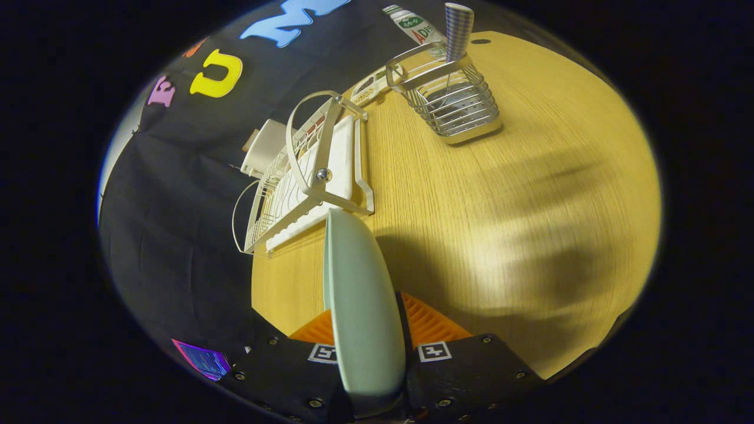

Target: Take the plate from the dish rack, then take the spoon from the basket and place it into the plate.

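The plate, pale green and seen edge-on, is held upright between the two fingers of the hand-held gripper. Both fingers are pressed against it, one on each face, so the hand-held gripper is clamped on the plate. The plate's upper rim is raised above the desk, and a dark shadow of plate and gripper is cast on the wood to the right of it.

The dish rack, a white wire frame on a white drip tray, is seen just beyond the plate's far rim, at the left edge of the desk next to the booth wall. A curved white handle is arched over the rack. Whether the plate's rim touches the rack's near corner cannot be told.

The basket, a wire holder of silver metal, stands on the far part of the desk, to the right of the rack and well apart from it. The spoon stands upright in the basket, with its checked handle rising above the basket's rim. A white and green packet lies behind the basket at the far edge of the desk.
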A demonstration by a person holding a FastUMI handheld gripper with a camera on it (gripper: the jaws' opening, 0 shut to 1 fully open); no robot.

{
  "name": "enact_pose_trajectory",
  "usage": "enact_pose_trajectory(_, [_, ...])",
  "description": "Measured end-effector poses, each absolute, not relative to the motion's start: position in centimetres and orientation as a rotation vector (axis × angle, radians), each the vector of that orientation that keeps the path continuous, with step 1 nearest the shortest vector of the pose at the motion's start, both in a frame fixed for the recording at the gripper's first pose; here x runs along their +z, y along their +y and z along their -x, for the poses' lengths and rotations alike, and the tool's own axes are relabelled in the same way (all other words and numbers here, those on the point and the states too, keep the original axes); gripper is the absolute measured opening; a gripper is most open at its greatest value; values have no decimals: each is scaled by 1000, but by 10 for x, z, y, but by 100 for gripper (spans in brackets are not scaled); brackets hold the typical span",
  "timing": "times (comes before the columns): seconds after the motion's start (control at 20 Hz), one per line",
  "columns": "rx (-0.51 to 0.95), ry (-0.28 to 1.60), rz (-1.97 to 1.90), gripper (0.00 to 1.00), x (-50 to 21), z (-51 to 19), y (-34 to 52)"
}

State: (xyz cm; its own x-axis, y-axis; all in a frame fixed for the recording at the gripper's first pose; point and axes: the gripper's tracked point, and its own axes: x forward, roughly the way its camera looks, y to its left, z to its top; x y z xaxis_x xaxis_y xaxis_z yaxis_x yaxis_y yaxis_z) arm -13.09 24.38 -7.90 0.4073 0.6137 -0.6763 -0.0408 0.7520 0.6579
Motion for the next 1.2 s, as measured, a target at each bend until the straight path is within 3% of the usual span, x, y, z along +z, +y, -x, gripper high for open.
enact_pose_trajectory(0.55, [331, 955, -748, 38, -64, 111, 181])
enact_pose_trajectory(1.2, [243, 319, -246, 37, 99, 78, 78])
